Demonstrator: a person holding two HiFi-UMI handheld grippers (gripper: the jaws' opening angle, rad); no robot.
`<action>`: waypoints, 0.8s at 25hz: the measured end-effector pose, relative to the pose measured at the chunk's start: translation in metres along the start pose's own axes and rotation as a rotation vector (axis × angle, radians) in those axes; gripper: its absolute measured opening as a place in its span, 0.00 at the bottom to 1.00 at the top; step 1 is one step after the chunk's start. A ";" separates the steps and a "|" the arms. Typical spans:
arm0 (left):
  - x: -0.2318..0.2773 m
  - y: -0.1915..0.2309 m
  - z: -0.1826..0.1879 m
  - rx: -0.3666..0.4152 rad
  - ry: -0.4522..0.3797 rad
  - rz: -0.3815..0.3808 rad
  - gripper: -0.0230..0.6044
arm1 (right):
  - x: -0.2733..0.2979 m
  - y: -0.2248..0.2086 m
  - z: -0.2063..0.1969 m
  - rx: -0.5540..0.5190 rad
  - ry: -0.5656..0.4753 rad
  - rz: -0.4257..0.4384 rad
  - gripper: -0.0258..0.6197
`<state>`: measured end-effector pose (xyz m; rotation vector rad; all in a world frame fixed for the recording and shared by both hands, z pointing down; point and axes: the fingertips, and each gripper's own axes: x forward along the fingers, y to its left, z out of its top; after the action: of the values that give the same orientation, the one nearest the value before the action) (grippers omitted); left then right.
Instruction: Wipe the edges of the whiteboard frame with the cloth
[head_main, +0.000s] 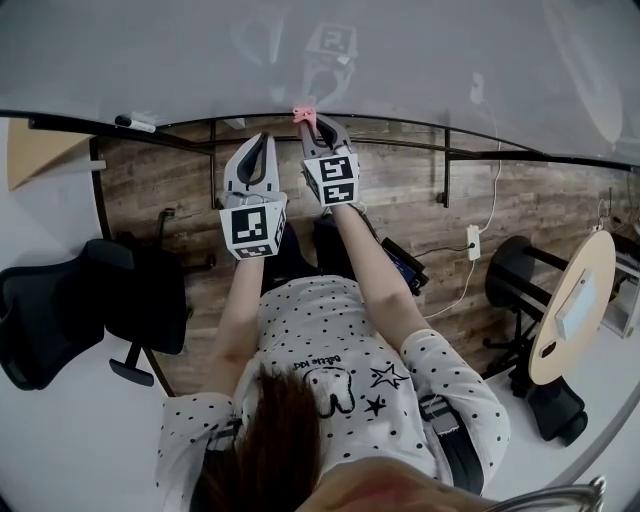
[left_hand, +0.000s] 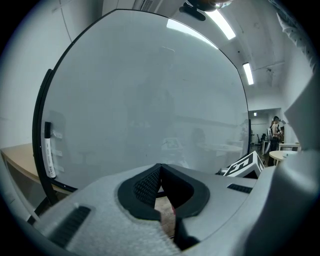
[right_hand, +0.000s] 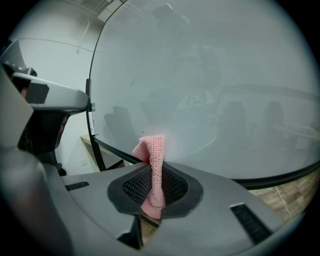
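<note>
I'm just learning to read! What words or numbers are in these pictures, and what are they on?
Nothing here reads clearly.
Polka-dot shirt: a short line of letters above a drawing and stars, upside down, too small to read.
Marker pen by the whiteboard frame: label too blurred.
Cubes on the left tool and right tool: square patterns only, no words.
Pink cloth in the right tool: no label.

Office room, large whiteboard, black swivel chair, round wooden table, wood-plank floor, ceiling strip lights
</note>
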<state>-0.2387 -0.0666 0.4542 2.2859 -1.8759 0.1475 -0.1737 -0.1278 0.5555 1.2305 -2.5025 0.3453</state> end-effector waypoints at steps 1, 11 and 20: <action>0.001 -0.003 0.000 0.002 0.001 0.001 0.06 | -0.001 -0.002 -0.001 0.000 0.000 0.002 0.09; 0.005 -0.039 -0.003 0.005 0.001 0.054 0.06 | -0.017 -0.026 -0.005 0.007 -0.009 0.044 0.09; 0.009 -0.065 -0.005 0.013 -0.003 0.094 0.06 | -0.024 -0.042 -0.007 0.026 -0.015 0.073 0.09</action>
<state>-0.1734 -0.0626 0.4557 2.2080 -1.9898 0.1697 -0.1249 -0.1328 0.5556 1.1573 -2.5684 0.3890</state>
